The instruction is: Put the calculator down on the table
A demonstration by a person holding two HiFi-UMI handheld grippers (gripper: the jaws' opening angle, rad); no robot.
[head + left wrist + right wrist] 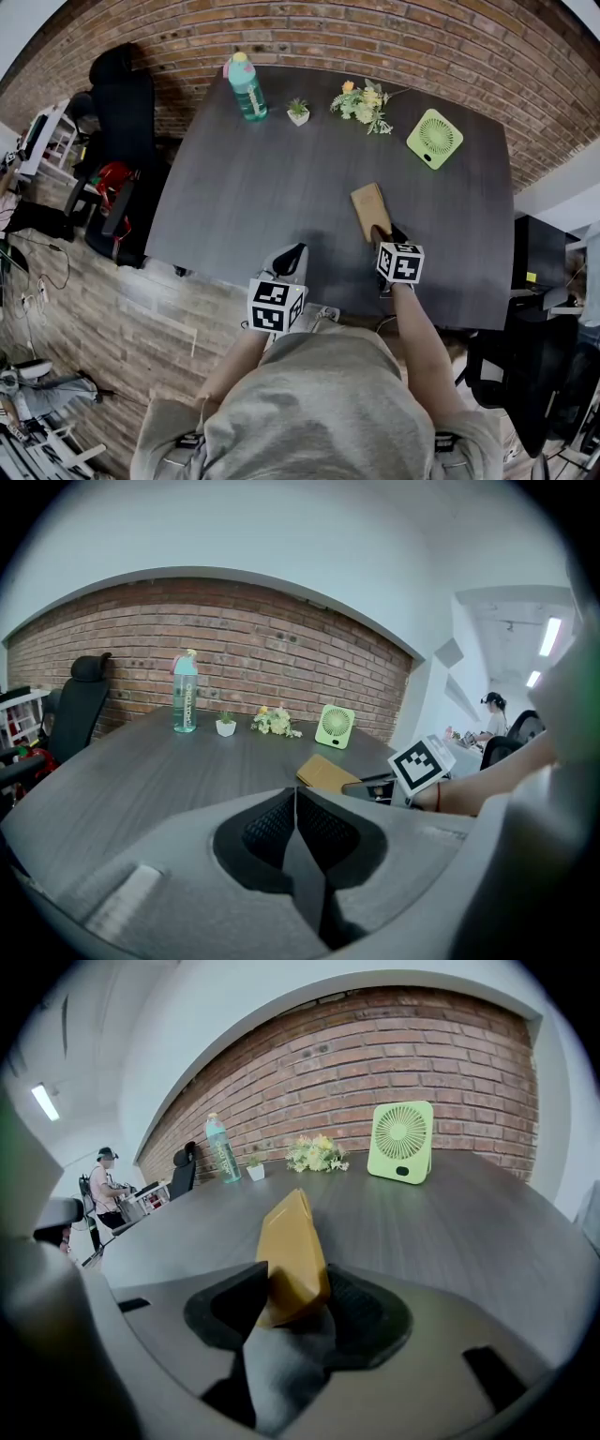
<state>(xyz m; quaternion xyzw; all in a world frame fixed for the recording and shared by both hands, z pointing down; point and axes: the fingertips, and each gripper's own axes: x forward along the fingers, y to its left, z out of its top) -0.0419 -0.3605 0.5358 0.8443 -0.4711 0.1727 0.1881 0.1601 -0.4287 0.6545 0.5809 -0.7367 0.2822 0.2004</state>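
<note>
The calculator, a flat tan slab, lies on the dark table right of centre. My right gripper is at its near end. In the right gripper view the calculator sits tilted between the jaws, leaning on the left pad with a slight gap at the right pad, so the right gripper is open around it. My left gripper hovers at the table's near edge, shut and empty, its pads meeting in a line in the left gripper view. That view also shows the calculator flat on the table.
Along the far side of the table stand a teal bottle, a small potted plant, a bunch of flowers and a green fan. A black chair is at the left, a brick wall behind.
</note>
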